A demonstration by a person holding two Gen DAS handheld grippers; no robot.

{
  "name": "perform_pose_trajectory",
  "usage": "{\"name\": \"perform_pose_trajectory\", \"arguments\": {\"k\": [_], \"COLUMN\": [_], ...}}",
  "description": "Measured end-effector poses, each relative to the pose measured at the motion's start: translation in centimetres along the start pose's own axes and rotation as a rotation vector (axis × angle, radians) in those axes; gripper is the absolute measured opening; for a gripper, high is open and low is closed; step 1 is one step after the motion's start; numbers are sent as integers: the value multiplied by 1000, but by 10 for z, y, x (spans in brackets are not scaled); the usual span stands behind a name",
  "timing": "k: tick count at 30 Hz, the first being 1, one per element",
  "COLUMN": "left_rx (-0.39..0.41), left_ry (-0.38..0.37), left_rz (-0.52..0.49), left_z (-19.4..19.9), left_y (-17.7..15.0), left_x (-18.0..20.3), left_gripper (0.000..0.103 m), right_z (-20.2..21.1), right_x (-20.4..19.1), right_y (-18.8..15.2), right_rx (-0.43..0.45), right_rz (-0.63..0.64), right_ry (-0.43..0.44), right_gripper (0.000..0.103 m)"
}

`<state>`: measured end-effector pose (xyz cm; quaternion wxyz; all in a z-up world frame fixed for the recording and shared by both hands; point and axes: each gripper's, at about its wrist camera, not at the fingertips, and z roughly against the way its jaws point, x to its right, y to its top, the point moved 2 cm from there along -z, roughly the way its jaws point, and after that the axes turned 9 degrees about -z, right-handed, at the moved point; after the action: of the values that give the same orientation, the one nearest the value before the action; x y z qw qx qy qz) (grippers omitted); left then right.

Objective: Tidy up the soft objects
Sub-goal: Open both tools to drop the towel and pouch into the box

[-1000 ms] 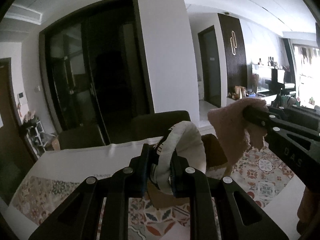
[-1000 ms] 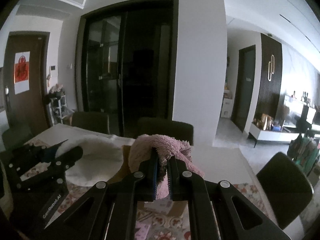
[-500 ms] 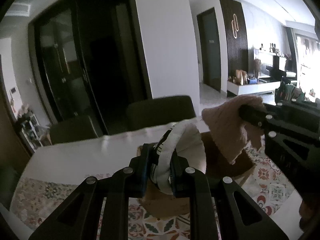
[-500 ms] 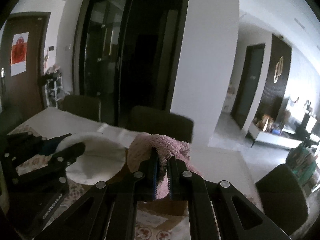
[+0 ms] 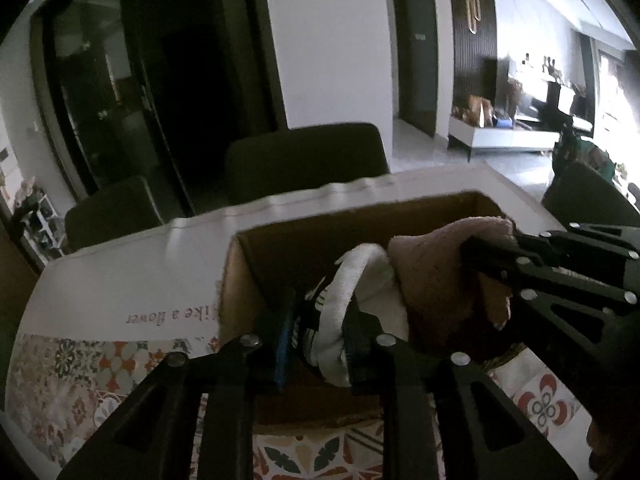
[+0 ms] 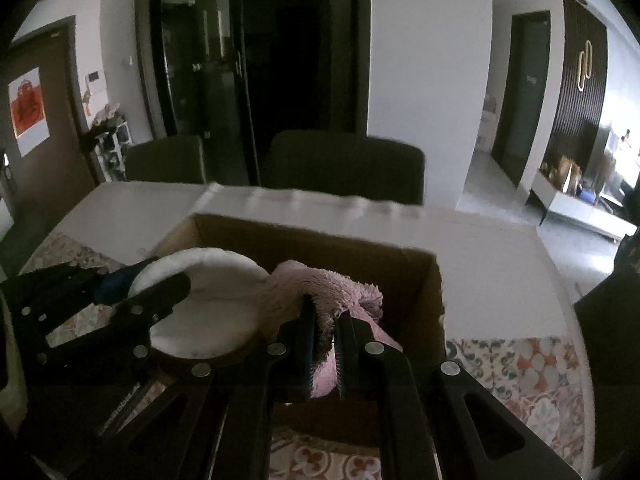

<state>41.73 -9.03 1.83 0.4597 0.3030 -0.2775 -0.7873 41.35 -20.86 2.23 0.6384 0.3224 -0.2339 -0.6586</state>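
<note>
My left gripper (image 5: 320, 336) is shut on a white round soft pad (image 5: 356, 280) with a dark patterned edge, held inside the open cardboard box (image 5: 256, 248). The pad also shows in the right wrist view (image 6: 204, 304), with the left gripper (image 6: 132, 292) at the left. My right gripper (image 6: 326, 344) is shut on a pink fluffy cloth (image 6: 336, 288) and holds it in the same box (image 6: 312, 236). In the left wrist view the pink cloth (image 5: 432, 264) touches the white pad, with the right gripper (image 5: 480, 256) coming in from the right.
The box stands on a table with a white and patterned cloth (image 5: 112, 280). Dark chairs (image 6: 344, 164) stand at the far side, and another chair (image 6: 608, 320) at the right. Dark glass doors (image 6: 224, 60) lie behind.
Both grippers have dropped from above the box down into it, each still holding its soft item. The box now fills the middle of both views.
</note>
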Motion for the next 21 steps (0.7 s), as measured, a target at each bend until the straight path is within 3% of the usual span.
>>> {"name": "perform_pose_trajectory", "arguments": {"k": [2,3,4,6,21], "left_rx": [4,14,22,33,83], "left_ry": [22,32,37,46,190], "left_rz": [-10,-5,0,0,67], "left_z": [0,1,3,7,74], "left_y": [-3,-2,-2,-1,-20], "left_x": [2,2,1,0,-15], "left_gripper": [47,52,59,60,63], "right_z": [-7,-10,-11,-13,52], "right_x": [3,5,7,11,-2], "right_y": [-3,-4,-5,-4,-11], "right_rx": [-24,-33,-44,-54,73], "right_rz": [-8,-16,-27,-51,-76], "right_ry": [0,0,2,11,-80], "right_gripper": [12,16,30,46,46]}}
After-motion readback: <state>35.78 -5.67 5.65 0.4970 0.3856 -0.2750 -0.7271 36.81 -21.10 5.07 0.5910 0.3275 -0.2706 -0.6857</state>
